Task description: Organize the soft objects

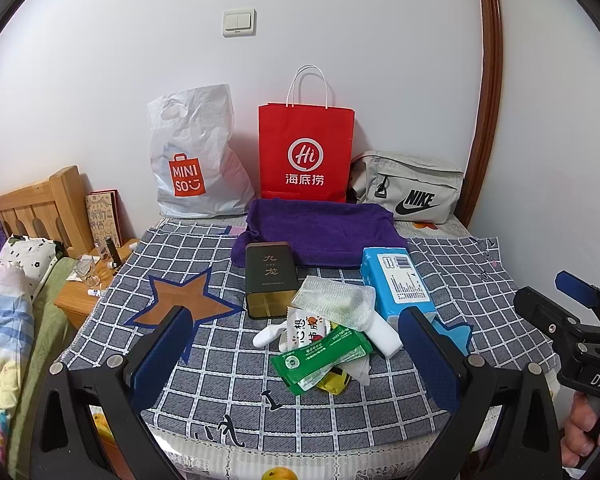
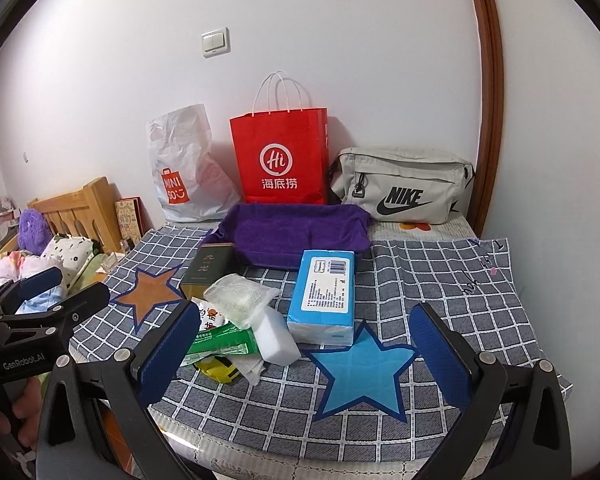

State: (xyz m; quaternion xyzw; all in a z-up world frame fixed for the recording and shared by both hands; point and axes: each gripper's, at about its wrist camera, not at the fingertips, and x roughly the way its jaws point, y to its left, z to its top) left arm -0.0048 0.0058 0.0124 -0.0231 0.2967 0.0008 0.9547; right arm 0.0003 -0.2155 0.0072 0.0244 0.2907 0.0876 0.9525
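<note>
Jaws of both grippers spread wide, nothing between them. Left gripper (image 1: 300, 356) hovers low over the near edge of the worktop (image 1: 480, 280), which is covered by a grey checked cloth (image 1: 204, 248); a jumbled pile of small items lies ahead between its blue pads. Right gripper (image 2: 312, 348) sits beside it to the right, above a blue star (image 2: 364, 368) on the cloth; a hand (image 1: 580, 432) grips its handle at the edge of the left view. Pile, nearest first: green wipes packet (image 1: 320, 358) on top of a yellow toy car (image 1: 334, 380) and a white sock (image 1: 268, 334), a white snack packet (image 1: 306, 328) partly under them, a white sponge block (image 2: 276, 336), and a bubble-wrap pouch (image 1: 332, 300) resting on the top. Just behind left, a dark tin box (image 1: 270, 276) stands upright, next to a brown star (image 1: 184, 300). Right of the pile, touching the sponge, a blue tissue pack (image 2: 324, 292) lies flat. Further back, a purple towel (image 1: 320, 232) lies folded, with the tin and tissue pack at its front edge. Against the white wall: Miniso plastic bag (image 1: 192, 160), red Haidilao paper bag (image 1: 306, 152) upright, grey Nike waist bag (image 2: 404, 186), left to right. Light switch (image 1: 239, 22) on the wall above. Far left, a wooden headboard (image 1: 40, 204), a bed with bedding (image 1: 4, 320), and a nightstand (image 1: 80, 296) with a glass (image 1: 88, 272).
</note>
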